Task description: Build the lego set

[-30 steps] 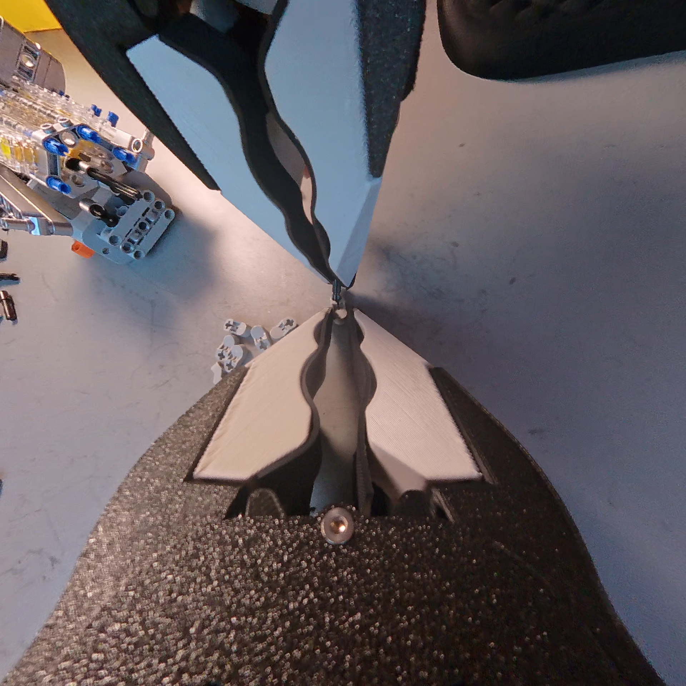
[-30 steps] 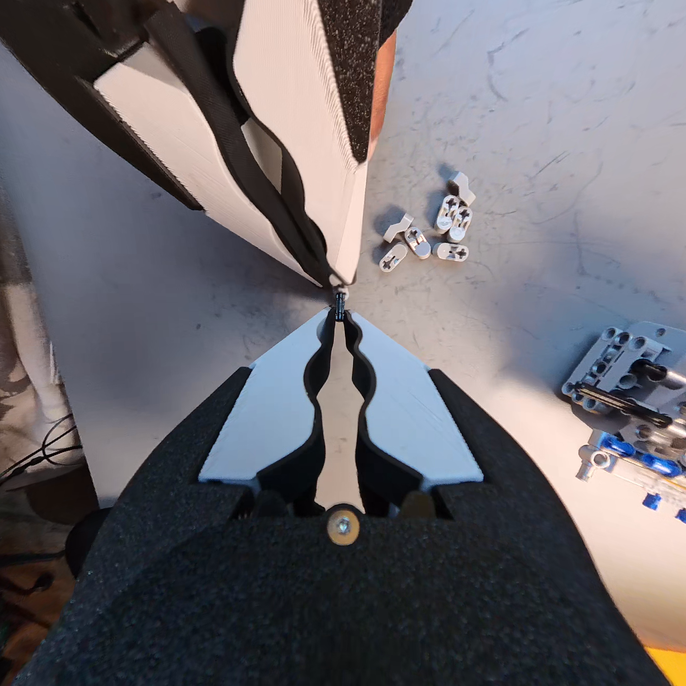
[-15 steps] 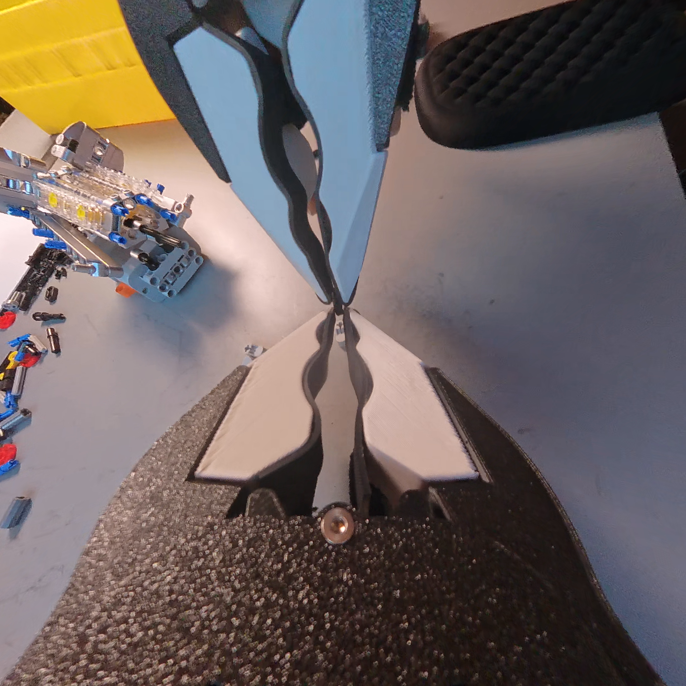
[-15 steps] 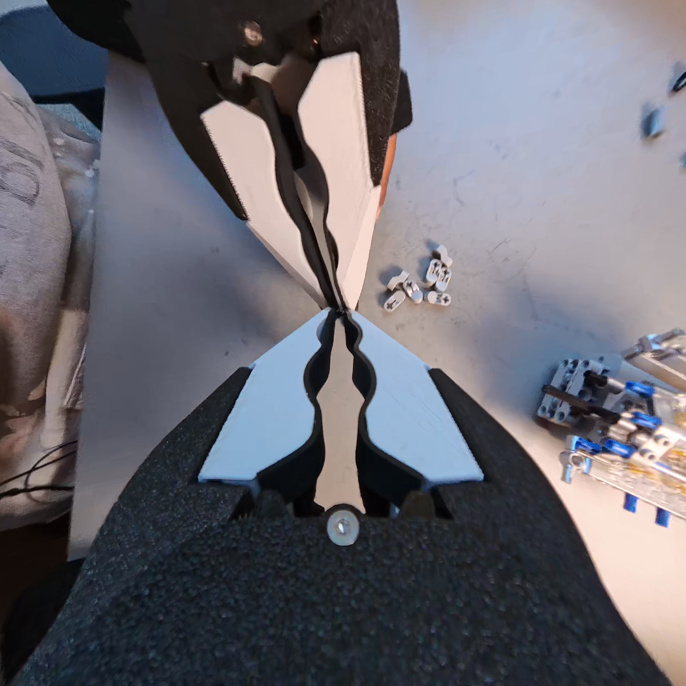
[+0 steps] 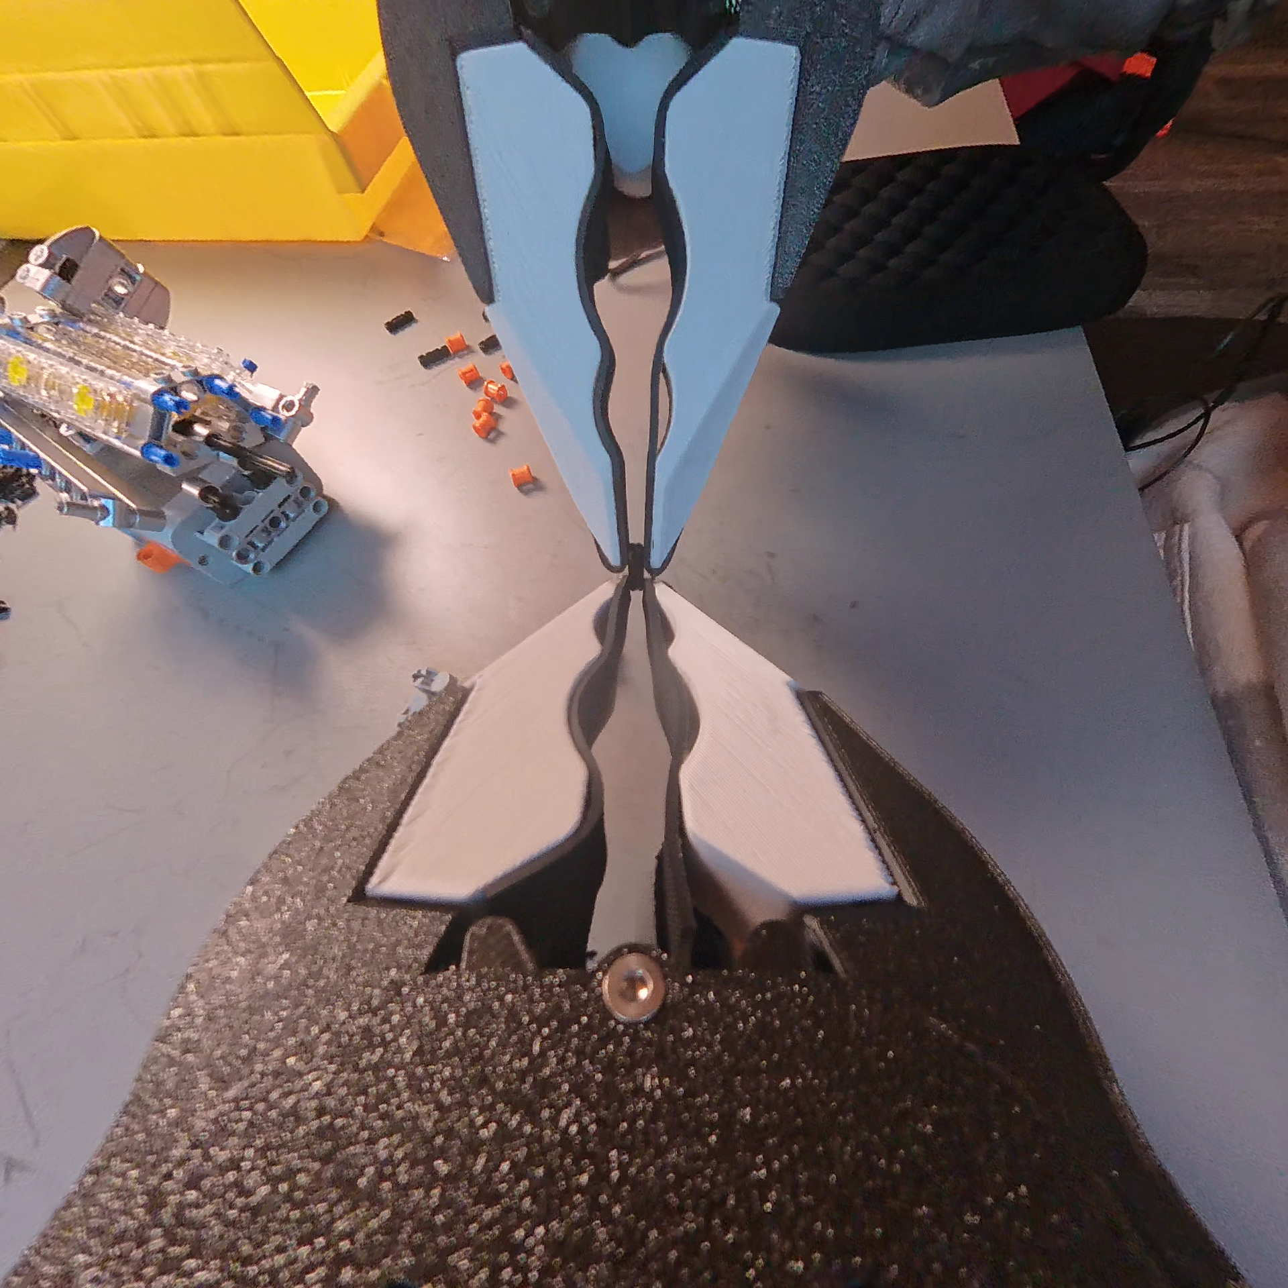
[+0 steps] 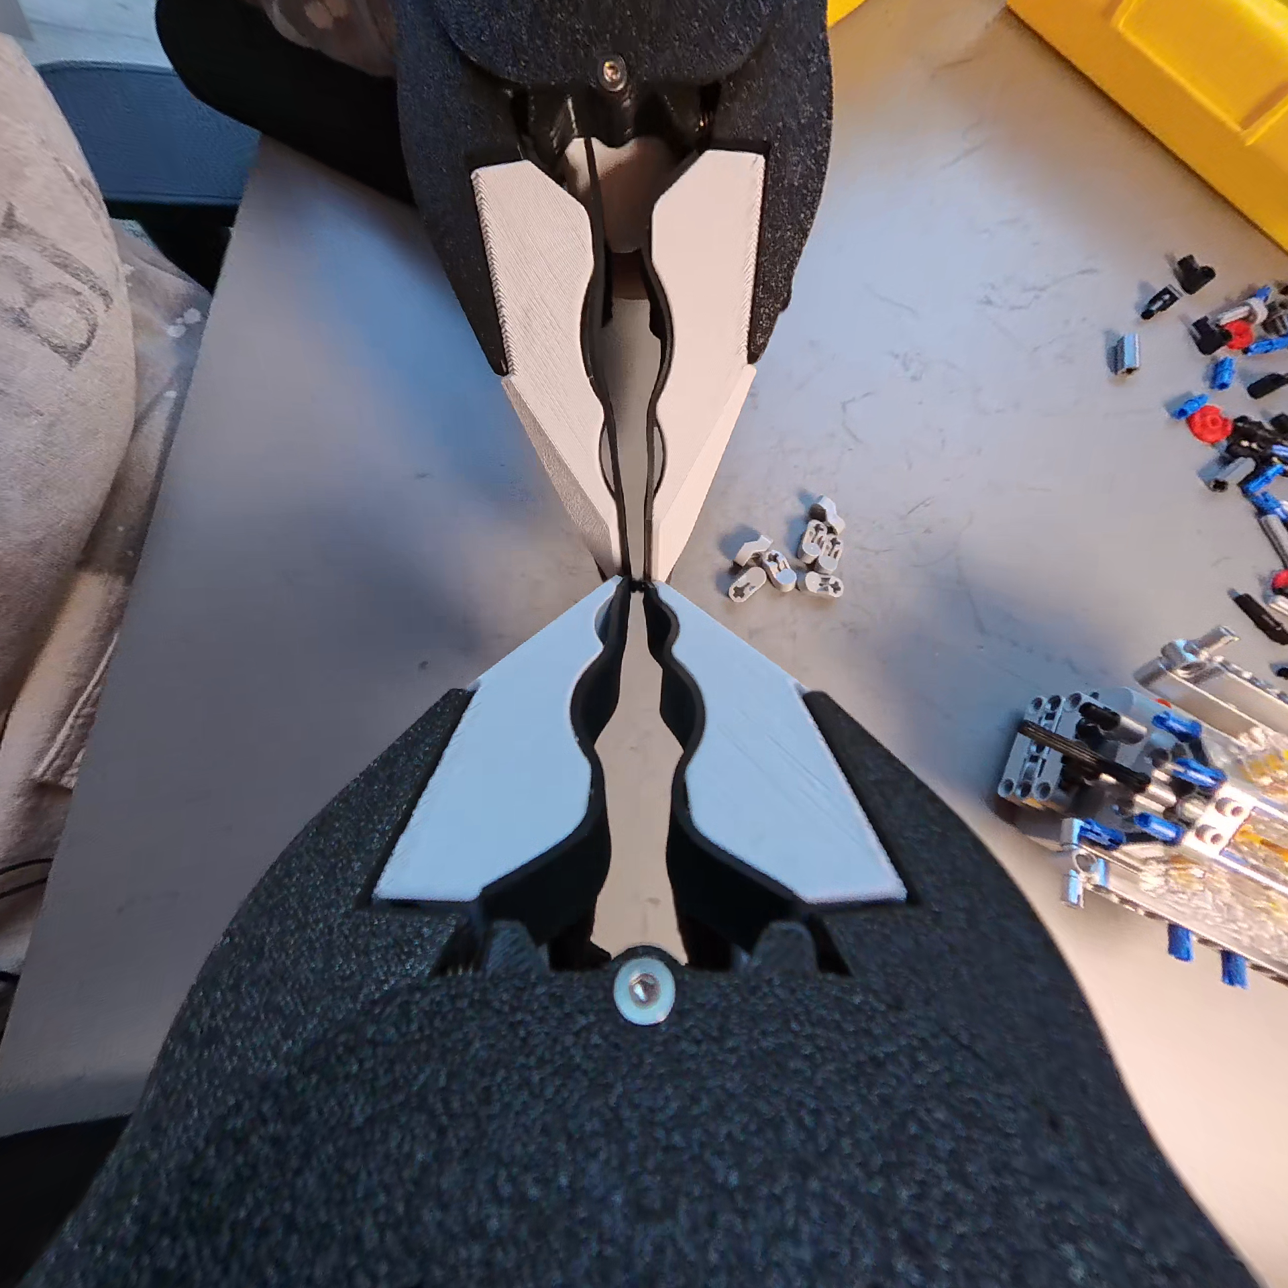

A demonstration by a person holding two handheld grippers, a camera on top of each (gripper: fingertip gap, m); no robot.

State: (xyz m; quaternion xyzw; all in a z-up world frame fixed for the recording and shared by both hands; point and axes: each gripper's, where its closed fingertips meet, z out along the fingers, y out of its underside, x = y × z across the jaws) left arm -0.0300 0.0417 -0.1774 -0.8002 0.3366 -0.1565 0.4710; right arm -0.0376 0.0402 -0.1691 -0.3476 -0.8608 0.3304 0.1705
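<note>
Black pin [image 5: 635, 566] — pinched between left gripper [image 5: 633, 585] and right gripper [image 6: 635, 584] tips.

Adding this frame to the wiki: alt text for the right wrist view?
Two white-fingered grippers, right gripper and left gripper, meet tip to tip above a grey tabletop, pinching a tiny black pin. Small grey connector pieces lie nearby.

The right gripper [image 5: 634, 550], which a second ago slanted in from the upper left of the left wrist view, now faces the left gripper [image 5: 633, 589] squarely, tip to tip. Both views have tilted up: orange bushes [image 5: 488, 408] and yellow bin [image 5: 174, 118] now show.
</note>
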